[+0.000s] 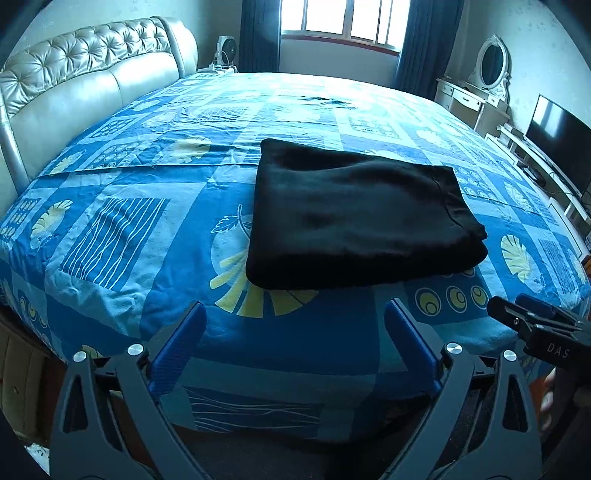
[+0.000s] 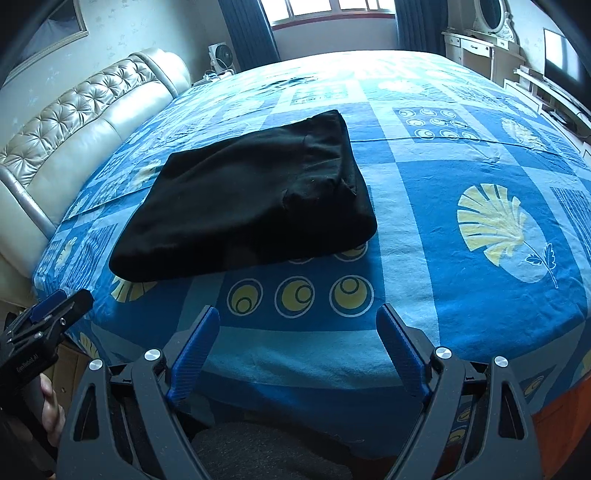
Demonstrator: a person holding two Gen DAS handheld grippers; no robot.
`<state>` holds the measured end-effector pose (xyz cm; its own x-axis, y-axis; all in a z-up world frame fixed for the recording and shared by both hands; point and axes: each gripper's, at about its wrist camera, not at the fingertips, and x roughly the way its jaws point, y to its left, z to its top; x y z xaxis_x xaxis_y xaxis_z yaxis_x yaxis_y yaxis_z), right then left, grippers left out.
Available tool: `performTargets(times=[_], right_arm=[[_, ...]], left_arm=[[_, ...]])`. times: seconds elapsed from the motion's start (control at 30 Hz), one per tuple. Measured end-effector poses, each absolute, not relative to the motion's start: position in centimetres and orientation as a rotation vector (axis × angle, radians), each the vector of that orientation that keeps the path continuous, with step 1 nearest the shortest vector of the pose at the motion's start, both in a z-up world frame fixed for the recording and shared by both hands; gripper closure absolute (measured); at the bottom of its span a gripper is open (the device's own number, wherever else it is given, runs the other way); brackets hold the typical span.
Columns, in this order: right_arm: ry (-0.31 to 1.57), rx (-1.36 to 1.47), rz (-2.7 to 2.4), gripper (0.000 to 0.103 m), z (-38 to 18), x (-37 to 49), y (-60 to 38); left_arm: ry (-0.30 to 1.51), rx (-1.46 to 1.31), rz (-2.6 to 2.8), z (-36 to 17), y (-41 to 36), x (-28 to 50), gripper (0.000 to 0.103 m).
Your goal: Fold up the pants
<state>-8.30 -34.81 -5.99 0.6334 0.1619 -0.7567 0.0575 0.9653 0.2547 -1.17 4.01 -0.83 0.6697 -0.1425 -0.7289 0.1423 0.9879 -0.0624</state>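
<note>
In the left wrist view the left gripper (image 1: 293,314) fills the lower edge of the frame, its blue fingers (image 1: 177,350) spread wide apart with nothing between them but the near edge of the bed (image 1: 110,229); at the lower right of that frame the right gripper (image 1: 517,314) juts in from the side, a bit of a hand (image 1: 550,398) showing under it; in the right wrist view the right gripper's own blue fingers (image 2: 402,354) likewise stand wide apart over bare bedspread, empty, and the left gripper shows at the lower left of that frame; both grippers hang at the near edge of the bed, apart from the cloth.

Beyond the fingers, in the middle of each frame, the black pants (image 1: 358,218) lie folded into a thick, roughly rectangular bundle on the blue patterned bedspread; they rest clear of both pairs of fingers, with a strip of bedspread and three yellow circle motifs (image 2: 295,295) between; in the left wrist view the bundle sits above and slightly right of the fingers, in the right wrist view above and to the left.

Farther off, a tufted headboard (image 1: 74,85) runs along the left of the frame; a window (image 1: 343,18) with dark curtains stands at the top centre; a white dressing table with an oval mirror (image 1: 489,64) and a television (image 1: 557,140) line the upper right.
</note>
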Motion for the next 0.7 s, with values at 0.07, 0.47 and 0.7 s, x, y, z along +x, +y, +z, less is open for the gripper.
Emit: performTargets(times=[0.07, 0.47, 0.7], right_arm=[[0.886, 0.267, 0.062, 0.017, -6.01, -8.3, -34.82], [0.893, 0.271, 0.063, 0.017, -6.17, -8.26, -34.89], [0.902, 0.269, 0.072, 0.017, -6.3, -8.29, -34.51]], left_arm=[[0.823, -0.014, -0.159, -0.82, 4.21, -1.1, 0.006], [0.823, -0.004, -0.157, -0.69, 4.06, -1.12, 0.006], [0.836, 0.0, -0.137, -0.86, 4.17, -0.97, 0.006]])
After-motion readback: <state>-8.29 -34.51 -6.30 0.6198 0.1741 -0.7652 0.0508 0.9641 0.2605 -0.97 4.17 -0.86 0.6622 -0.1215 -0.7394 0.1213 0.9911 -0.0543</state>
